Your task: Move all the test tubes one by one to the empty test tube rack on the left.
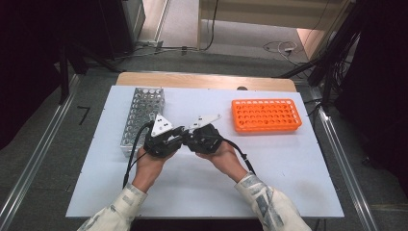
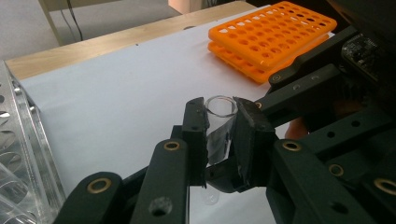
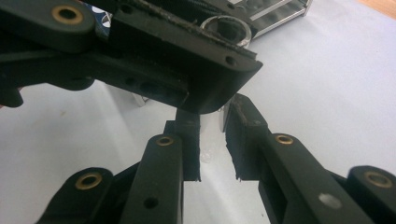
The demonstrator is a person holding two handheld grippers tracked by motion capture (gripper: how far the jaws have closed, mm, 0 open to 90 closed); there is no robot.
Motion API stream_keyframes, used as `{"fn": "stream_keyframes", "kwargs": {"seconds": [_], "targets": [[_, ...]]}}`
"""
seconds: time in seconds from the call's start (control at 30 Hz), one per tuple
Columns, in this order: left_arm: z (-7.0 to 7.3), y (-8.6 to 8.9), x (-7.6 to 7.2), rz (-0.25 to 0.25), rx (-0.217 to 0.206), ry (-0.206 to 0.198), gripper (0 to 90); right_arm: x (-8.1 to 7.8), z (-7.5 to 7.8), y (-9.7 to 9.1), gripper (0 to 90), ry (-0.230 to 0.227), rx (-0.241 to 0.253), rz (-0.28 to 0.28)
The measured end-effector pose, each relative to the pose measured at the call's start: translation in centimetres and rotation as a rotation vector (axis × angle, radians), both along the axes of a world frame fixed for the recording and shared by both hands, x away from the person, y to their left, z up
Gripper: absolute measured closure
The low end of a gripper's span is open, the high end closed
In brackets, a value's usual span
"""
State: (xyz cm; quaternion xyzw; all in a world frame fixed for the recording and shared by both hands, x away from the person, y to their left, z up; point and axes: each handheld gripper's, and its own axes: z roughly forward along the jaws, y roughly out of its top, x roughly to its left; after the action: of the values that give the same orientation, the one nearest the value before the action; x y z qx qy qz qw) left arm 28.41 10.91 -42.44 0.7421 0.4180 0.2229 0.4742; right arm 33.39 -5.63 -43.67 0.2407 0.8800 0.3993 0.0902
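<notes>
At the bottom of the high view two patterned sleeves point(image 1: 269, 204) come up into the frame, and the hands meet just left of centre on the white sheet point(image 1: 288, 159) that covers the table. The left gripper point(image 1: 179, 134) and the right gripper point(image 1: 185, 135) point at each other there, tips almost touching, each with a grey three-cornered plate on top and a black cable trailing back towards the person.

In the left gripper view, the two black jaws in the lower middle are clenched on a clear glass tube point(image 2: 219, 122). The tube stands nearly upright between the pads, its open rim just above them and its rounded bottom showing below, over the white sheet. The right gripper's dark arms crowd in from the right side of that frame and hide much of the sheet behind.

In the right gripper view, the right gripper point(image 3: 212, 140) has its jaws drawn in on the lower part of the same tube, with a pale sliver of glass showing in the narrow gap. The left gripper's black jaw lies across the upper half of the frame and blocks the tube's middle; its rim peeks out above.

Farther off, a metal rack point(image 1: 142, 118) full of round holes stands at the left of the sheet, just beside the left hand. An orange rack point(image 1: 266, 115) lies at the upper right, well apart from the hands. Beyond the table's wooden edge there are grey floor and loose cables.
</notes>
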Motion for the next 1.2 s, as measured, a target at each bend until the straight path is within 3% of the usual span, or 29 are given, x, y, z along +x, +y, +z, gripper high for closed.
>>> {"fn": "stream_keyframes", "kwargs": {"seconds": [0.13, 0.23, 0.33, 0.57, 0.77, 0.9, 1.2], "targets": [[0.0, 0.0, 0.0, 0.006, -0.005, 0.003, 75.2, 0.0, 0.1, -0.2, 62.8, -0.001, 0.006, 0.003], [0.1, 0.1, 0.1, 0.013, -0.01, 0.003, 75.2, 0.2, 0.3, -0.7, 48.9, 0.003, 0.009, -0.003], [0.1, 0.2, 0.2, 0.022, -0.013, 0.002, 75.2, 0.2, 0.2, -1.4, 40.7, -0.003, 0.008, -0.011], [0.8, 0.7, 0.3, 0.047, -0.037, -0.003, 75.2, 0.4, -0.5, -3.5, 26.2, 0.023, -0.016, -0.079], [1.4, 1.3, 0.9, 0.077, -0.063, -0.003, 75.2, 0.5, -0.7, -5.6, 25.3, 0.032, -0.009, -0.114], [2.0, 1.8, 1.5, 0.101, -0.059, -0.005, 75.2, 0.5, -0.6, -6.9, 25.1, 0.037, -0.004, -0.138], [2.7, 3.5, 2.5, 0.164, -0.072, -0.003, 75.3, 0.4, -0.4, -8.2, 25.1, 0.035, 0.002, -0.155]]}}
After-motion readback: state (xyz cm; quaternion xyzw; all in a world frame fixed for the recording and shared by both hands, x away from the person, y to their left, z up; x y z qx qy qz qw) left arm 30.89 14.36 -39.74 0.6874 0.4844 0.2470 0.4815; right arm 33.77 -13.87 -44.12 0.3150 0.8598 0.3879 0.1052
